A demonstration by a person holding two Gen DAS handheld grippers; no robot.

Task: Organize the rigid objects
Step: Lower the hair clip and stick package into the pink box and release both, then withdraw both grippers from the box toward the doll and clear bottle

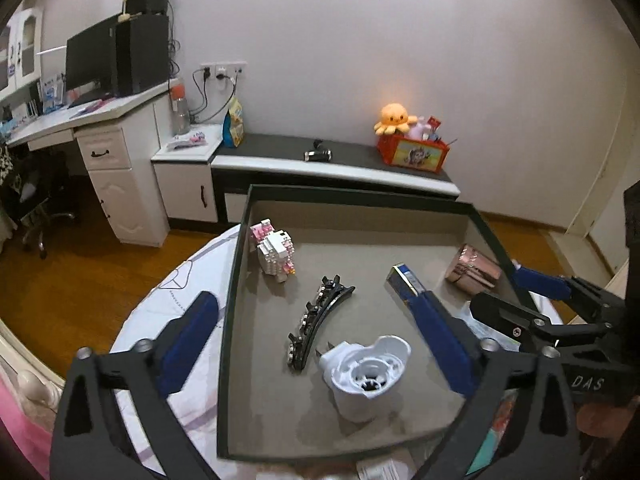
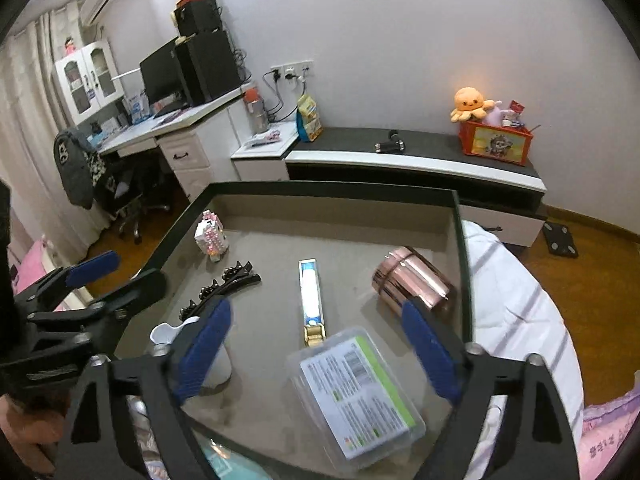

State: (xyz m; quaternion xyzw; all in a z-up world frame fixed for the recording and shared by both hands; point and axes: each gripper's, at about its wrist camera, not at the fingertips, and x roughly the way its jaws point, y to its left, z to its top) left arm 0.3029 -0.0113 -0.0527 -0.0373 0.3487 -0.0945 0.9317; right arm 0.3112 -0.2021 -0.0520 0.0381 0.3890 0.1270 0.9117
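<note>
left tongs (image 1: 320,344) apart, empty, above white cup (image 1: 366,376) | right tongs (image 2: 320,354) apart, over clear plastic box (image 2: 360,396) (tray (image 2: 336,190) near edge) | copper tin (image 2: 412,280) at tray's right edge

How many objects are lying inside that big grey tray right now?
6: block figure at the far left corner, hair clip beside it, white cup near left, slim box mid-tray, rose-gold cylinder right, clear plastic case nearest. The fingers may hide more.

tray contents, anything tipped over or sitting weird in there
Yes: the rose-gold canister lies on its side near the tray's right wall, and the clear plastic case sits askew near the front edge.
</note>
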